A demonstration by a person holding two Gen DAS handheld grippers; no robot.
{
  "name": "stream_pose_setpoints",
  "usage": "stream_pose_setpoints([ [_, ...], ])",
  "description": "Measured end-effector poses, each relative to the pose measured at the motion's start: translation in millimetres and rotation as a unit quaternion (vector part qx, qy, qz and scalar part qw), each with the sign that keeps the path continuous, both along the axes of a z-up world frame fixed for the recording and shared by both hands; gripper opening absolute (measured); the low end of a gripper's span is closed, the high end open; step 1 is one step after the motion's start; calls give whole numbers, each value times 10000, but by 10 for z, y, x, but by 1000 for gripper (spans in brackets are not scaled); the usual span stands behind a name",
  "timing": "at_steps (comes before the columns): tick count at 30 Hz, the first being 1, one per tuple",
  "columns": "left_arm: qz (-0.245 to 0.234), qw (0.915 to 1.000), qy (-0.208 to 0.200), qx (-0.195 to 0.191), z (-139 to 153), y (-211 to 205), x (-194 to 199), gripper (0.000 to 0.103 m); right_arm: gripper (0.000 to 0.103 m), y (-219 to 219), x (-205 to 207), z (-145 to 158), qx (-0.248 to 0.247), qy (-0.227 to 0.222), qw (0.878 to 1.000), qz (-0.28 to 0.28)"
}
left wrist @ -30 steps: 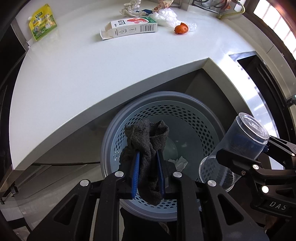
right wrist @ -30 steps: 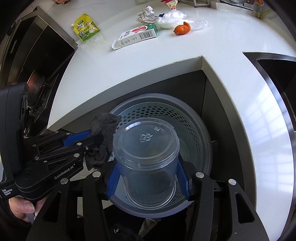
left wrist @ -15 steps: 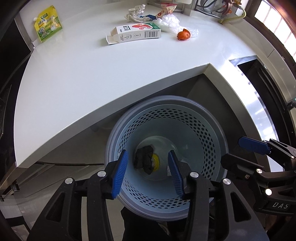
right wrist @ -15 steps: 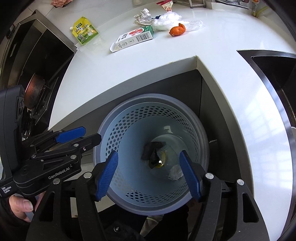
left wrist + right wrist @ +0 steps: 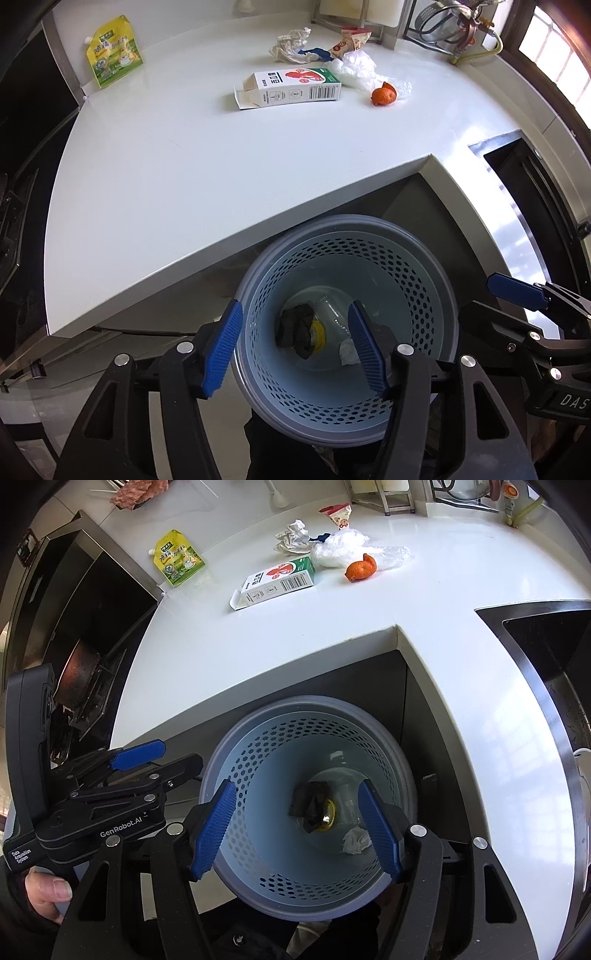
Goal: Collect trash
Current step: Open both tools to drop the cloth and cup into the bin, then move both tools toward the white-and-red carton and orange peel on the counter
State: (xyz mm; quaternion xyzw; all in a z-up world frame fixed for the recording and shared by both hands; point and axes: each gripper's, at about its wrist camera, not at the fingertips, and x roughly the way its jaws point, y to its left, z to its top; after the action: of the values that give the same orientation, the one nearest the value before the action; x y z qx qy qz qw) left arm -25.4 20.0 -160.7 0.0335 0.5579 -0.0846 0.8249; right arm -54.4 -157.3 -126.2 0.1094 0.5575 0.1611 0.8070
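Left gripper (image 5: 295,350) jaws opening, right gripper (image 5: 299,827) jaws spread, both empty over bin (image 5: 436,273); dark cloth (image 5: 295,328) inside.

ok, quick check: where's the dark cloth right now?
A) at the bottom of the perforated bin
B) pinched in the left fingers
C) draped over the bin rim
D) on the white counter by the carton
A: the dark cloth lies at the bottom of the perforated bin, beside a clear plastic cup and a crumpled tissue; nothing sits between the left gripper fingers, whose jaws are opening.
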Motion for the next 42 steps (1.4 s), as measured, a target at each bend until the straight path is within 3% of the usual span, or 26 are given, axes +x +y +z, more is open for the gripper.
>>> stream_pose_setpoints([
  [4, 119, 9998, -145, -10, 104, 48, 40, 74, 66, -25, 49, 84, -8, -106, 9999, -40],
  [11, 219, 9988, -412, -137, 306, 99, 137, 85, 66, -48, 167, 243, -21, -309, 9995, -88],
  [31, -77, 9932, -1146, -193, 687, 416, 700, 86, 68, 117, 578, 591, -128, -817, 9946, -626],
  [42, -929, 9864, -1348, -131, 606, 442, 1396, 86, 68, 130, 883, 572, -262, -763, 9901, -1147],
])
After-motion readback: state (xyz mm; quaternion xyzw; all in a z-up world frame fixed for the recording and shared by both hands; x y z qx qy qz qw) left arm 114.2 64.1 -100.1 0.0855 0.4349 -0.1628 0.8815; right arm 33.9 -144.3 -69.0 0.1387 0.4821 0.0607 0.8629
